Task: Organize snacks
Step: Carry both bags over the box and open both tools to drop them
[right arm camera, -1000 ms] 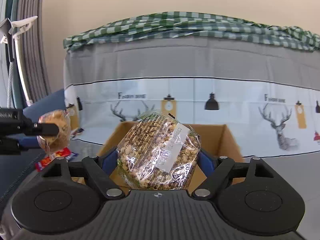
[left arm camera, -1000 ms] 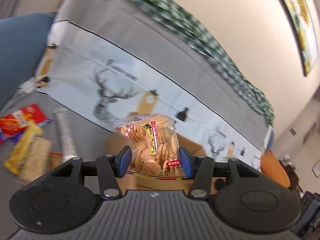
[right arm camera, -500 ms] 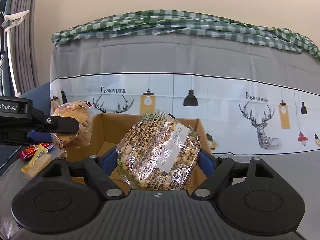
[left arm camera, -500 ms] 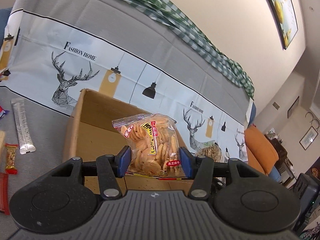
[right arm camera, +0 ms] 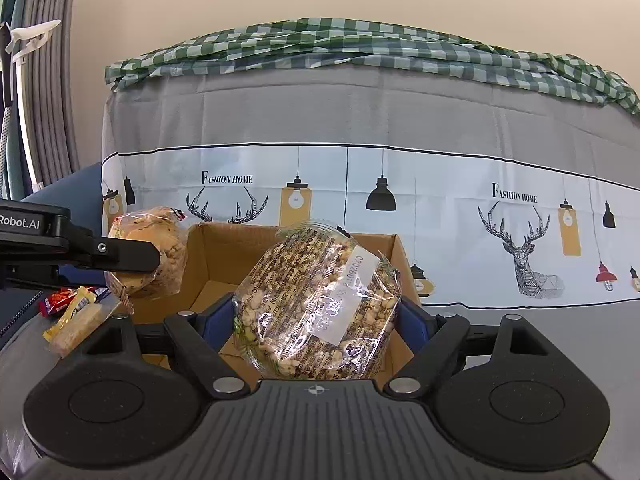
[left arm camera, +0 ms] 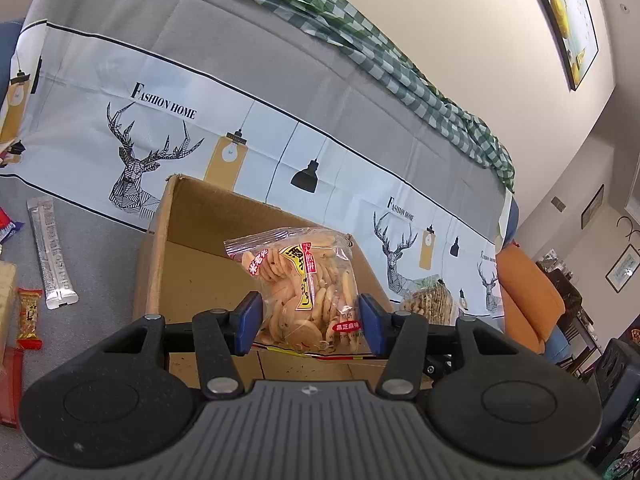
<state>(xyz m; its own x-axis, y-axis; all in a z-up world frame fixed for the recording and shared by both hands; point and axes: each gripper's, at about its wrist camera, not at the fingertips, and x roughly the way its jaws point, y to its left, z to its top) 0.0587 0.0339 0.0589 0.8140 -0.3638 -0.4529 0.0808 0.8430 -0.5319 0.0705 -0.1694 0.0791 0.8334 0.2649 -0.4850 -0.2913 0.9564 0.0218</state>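
Observation:
My left gripper (left arm camera: 310, 322) is shut on a clear bag of rice crackers (left arm camera: 300, 284) with a yellow and red label, held above the open cardboard box (left arm camera: 160, 248). My right gripper (right arm camera: 316, 324) is shut on a round clear bag of nut snacks (right arm camera: 316, 304) with a white sticker, just over the near edge of the same cardboard box (right arm camera: 224, 248). In the right wrist view the left gripper's finger (right arm camera: 120, 256) and its cracker bag (right arm camera: 160, 256) hang at the box's left side. The nut bag (left arm camera: 430, 300) shows beyond the box in the left wrist view.
Loose snacks lie on the grey surface left of the box: a silver sachet (left arm camera: 52, 252), a small red and yellow packet (left arm camera: 29, 318), and yellow and red packets (right arm camera: 76, 312). Behind stands a sofa under a deer-print cover (right arm camera: 400, 200) and green checked cloth (right arm camera: 360, 48).
Both grippers have moved toward the box with their bags. The left wrist view has swung right from the loose snacks to the box, and the cracker bag now hangs beside the box's left wall.

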